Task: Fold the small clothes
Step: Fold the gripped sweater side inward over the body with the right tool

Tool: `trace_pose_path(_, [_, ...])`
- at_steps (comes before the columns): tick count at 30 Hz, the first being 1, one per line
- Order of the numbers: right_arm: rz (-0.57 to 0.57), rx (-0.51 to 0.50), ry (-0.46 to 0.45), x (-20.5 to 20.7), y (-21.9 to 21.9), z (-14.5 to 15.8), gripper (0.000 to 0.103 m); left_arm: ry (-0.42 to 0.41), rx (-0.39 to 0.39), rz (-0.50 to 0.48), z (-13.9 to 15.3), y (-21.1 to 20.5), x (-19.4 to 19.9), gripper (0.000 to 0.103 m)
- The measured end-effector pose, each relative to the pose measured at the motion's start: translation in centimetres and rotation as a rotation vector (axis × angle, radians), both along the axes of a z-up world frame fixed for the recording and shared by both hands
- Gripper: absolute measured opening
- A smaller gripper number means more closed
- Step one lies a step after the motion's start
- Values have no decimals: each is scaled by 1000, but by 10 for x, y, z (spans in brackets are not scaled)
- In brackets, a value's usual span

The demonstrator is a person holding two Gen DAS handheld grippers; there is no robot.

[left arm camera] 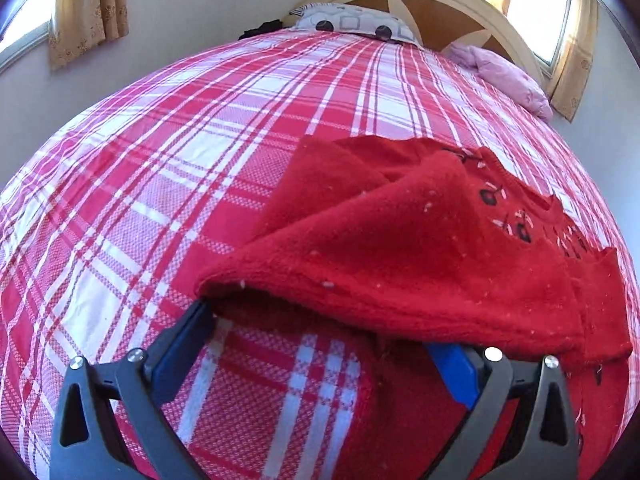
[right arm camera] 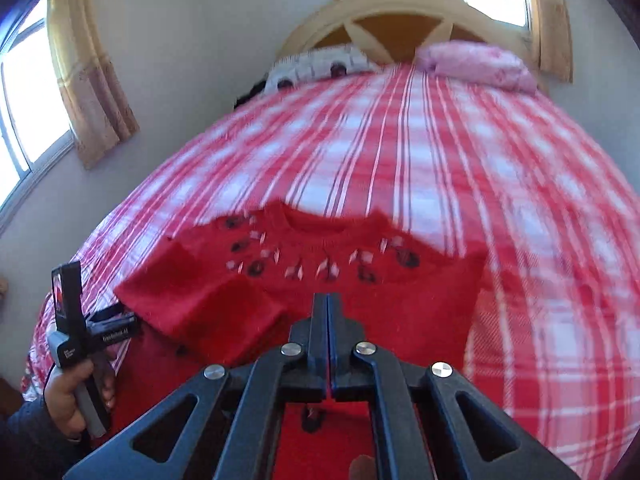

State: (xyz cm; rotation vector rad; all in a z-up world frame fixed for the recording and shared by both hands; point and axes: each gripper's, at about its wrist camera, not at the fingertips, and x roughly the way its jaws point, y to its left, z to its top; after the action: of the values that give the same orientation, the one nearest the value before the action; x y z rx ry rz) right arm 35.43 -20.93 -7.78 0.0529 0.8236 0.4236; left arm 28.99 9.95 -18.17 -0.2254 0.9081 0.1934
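Note:
A small red sweater (right arm camera: 340, 292) with dark and white stitched motifs near the collar lies on the red-and-white plaid bed (right arm camera: 400, 152). Its left sleeve (right arm camera: 204, 300) is folded in over the body. In the left wrist view the sweater's folded sleeve (left arm camera: 400, 248) drapes over the fingertips of my left gripper (left arm camera: 320, 320), whose jaws stand wide apart. The left gripper also shows at the sweater's left edge in the right wrist view (right arm camera: 116, 320), held in a hand. My right gripper (right arm camera: 328, 300) is shut, empty, above the sweater's middle.
A patterned grey pillow (left arm camera: 352, 24) and a pink pillow (left arm camera: 508, 72) lie at the head of the bed by the wooden headboard (left arm camera: 440, 4). Curtained windows (right arm camera: 24, 92) flank the bed. A dark item (left arm camera: 260, 30) sits beside the grey pillow.

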Motion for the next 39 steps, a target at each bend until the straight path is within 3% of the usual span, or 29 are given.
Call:
trace_pose_path(2, [44,7,76,2,15,-21,1,5,24,-12,-1,-4,3,103])
trace_pose_path(5, [107,-4,181,4,42,-47,13,12,48,-23,-2,-8,5,103])
trace_pose_path(6, [114,12,215,6,49,-55,35,12,43,-20,-2,-6,5,103])
trace_pose_path(7, [116,36,240,8,53,-60,69,10,39,-18,-2,-5,4,103])
trace_pose_path(8, [108,80,268,12,55,-66,82,6,36,-18,-2,-5,4,103])
trace_pose_path(9, [93,116,277,13,55,-69,86,5,34,-18,-2,-4,4,103])
trace_pose_path(11, [65,188,303,18,52,-73,86,5,37,-19,-2,-5,4,103])
trace_pose_path(14, [34,210,325,25,57,-79,85,5,38,-18,-2,-5,4,103])
trace_pose_path(17, [44,186,341,26,76,-84,59,3,36,-18,-3,-4,4,103])
trace_pose_path(18, [31,150,334,27,80,-85,44,4,35,-18,-3,-4,4,103])
trace_pose_path(19, [17,111,317,27,83,-83,22,4,34,-17,-3,-3,4,103])
trace_pose_path(20, [14,80,300,27,86,-80,10,3,34,-16,-3,-4,3,103])
trace_pose_path(23, [22,103,241,22,82,-65,8,4,30,-15,-3,-3,3,103])
trace_pose_path(32, [103,146,-108,-21,71,69,6,2,11,-4,-5,-2,3,103])
trace_pose_path(36, [82,119,-163,-28,51,94,6,2,0,4,-5,0,3,103])
trace_pose_path(39, [36,84,-168,-26,30,95,6,-2,-12,15,-5,2,1,103])
